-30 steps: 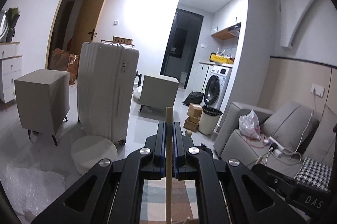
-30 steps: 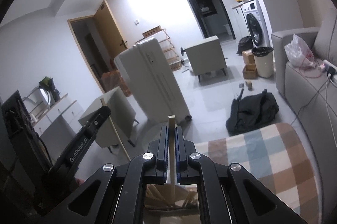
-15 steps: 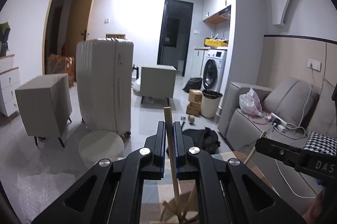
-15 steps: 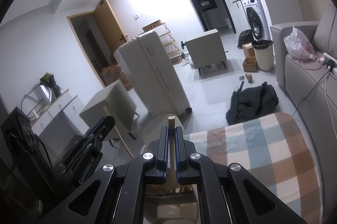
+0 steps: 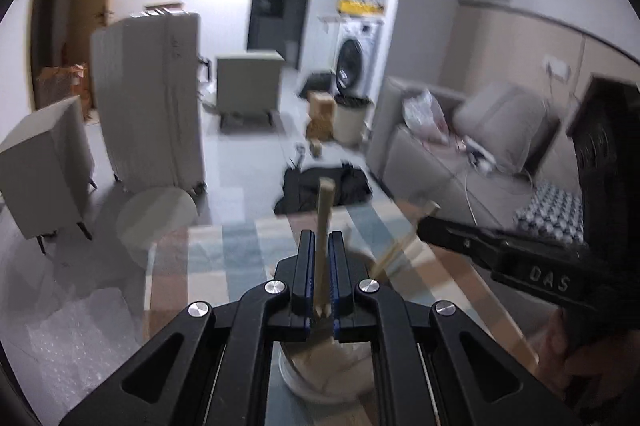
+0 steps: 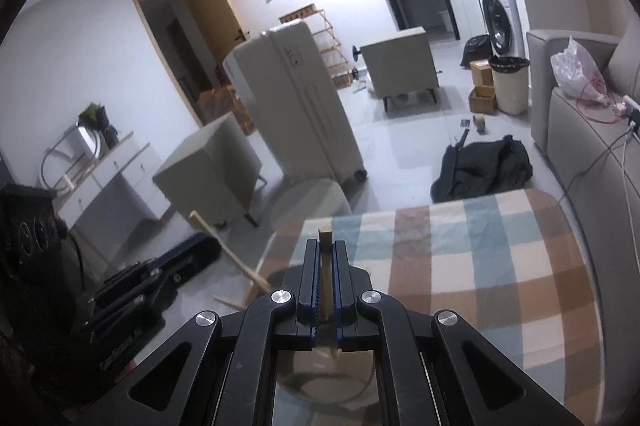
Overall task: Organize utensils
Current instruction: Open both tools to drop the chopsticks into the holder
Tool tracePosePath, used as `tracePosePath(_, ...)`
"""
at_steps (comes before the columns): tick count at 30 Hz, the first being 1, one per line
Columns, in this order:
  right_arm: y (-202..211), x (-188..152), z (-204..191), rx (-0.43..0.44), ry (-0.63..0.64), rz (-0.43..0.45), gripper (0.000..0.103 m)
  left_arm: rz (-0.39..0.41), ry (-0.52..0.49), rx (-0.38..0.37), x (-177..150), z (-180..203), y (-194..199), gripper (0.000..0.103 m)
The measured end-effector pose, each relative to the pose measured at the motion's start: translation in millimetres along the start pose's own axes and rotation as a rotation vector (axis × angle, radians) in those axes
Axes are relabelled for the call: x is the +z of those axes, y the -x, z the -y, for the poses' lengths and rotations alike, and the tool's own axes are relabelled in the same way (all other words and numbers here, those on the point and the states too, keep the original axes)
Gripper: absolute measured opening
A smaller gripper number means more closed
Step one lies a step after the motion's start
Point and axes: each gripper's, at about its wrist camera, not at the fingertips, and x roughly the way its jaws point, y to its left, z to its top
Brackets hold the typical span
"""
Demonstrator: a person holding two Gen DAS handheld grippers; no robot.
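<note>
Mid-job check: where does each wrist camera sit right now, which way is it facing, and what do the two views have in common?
Left wrist: behind the left gripper, angled down over a white holder on the checked tablecloth; jaws shut on a wooden utensil; the right gripper crosses on the right.
Right wrist: behind the right gripper, angled down at the same table; jaws shut on a wooden stick; the left gripper shows at lower left.
Shared: the tablecloth, cream suitcase, black bag, washing machine, sofa.
</note>
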Motion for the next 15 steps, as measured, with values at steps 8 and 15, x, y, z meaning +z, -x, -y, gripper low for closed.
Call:
tracePosePath(8, 36, -25, 10, -0.019, -0.047, 0.005, 0.012, -0.126, 0.046, -0.008, -18, 7, 17, 0.017)
tracePosePath(15, 66, -51, 12, -0.051, -0.075, 0.009, 0.045, -0.101, 0.098, 0.063, -34, 12, 48, 0.059)
